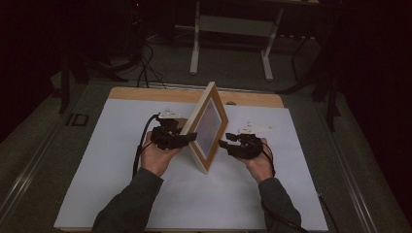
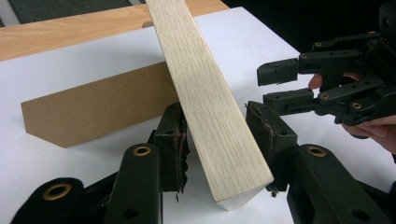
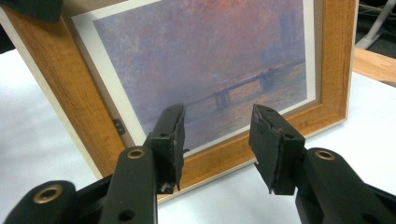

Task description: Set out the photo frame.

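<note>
Framed picture (image 1: pixel 208 127) standing on its lower edge near the middle of the white sheet (image 1: pixel 121 194), tilted, long axis running from near the person up and away toward the table's far wooden edge (image 1: pixel 145 93); printed face turned toward the right, back toward the left.

Left gripper (image 1: pixel 191 137) half open around the pale wooden side of the frame (image 2: pixel 205 102); left pad (image 2: pixel 173 140) just beside the wood, right pad (image 2: pixel 266 133) a little apart, contact not certain. Right gripper (image 1: pixel 223 143) half open, jaws empty, pointing at the picture's face close to it.

Seen from the left gripper view: a brown back stand (image 2: pixel 93 109) resting on the sheet. Seen from the right gripper view: the print (image 3: pixel 205 56), a hazy purple-orange river scene with a bridge, inside a warm brown frame front.
</note>
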### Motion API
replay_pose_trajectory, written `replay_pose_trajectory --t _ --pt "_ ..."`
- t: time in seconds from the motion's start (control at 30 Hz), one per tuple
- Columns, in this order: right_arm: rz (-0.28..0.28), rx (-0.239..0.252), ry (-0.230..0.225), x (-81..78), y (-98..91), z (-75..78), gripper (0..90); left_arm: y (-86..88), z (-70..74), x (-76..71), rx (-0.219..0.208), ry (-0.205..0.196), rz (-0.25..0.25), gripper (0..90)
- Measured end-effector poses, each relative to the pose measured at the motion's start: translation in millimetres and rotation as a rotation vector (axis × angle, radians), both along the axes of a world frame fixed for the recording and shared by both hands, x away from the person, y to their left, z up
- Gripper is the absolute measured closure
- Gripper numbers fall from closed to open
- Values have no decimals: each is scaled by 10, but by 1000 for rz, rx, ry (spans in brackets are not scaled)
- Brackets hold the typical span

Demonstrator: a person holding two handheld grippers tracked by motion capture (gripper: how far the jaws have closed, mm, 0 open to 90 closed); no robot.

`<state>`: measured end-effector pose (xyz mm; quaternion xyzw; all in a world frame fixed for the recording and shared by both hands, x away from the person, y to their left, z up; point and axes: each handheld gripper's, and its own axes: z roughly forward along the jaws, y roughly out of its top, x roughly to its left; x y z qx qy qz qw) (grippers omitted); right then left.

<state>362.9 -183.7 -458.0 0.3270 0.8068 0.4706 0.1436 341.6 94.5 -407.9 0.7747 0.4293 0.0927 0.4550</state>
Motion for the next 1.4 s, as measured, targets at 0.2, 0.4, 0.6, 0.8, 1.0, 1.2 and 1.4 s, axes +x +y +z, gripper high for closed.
replay_pose_trajectory --t 0.2,0.4,0.6,0.8,1.0,1.2,1.4 --pt "-1 -1 -3 -5 -4 10 546 51 2 20 -12 9 -7 661" --pt "-6 -2 -6 -2 -11 21 546 83 -1 41 -21 17 -21 683" --pt "-8 -5 -11 0 -16 41 546 154 2 73 -29 26 -56 693" --pt "-17 -6 -21 10 -40 72 548 251 -3 130 -48 44 -101 701" --pt "-27 -14 -26 23 -53 110 552 321 -9 162 -51 45 -145 702" --pt "-35 -16 -41 39 -77 175 552 327 18 193 -25 34 -217 701" --pt "-50 -22 -59 63 -127 265 552 358 16 237 -38 42 -285 707"
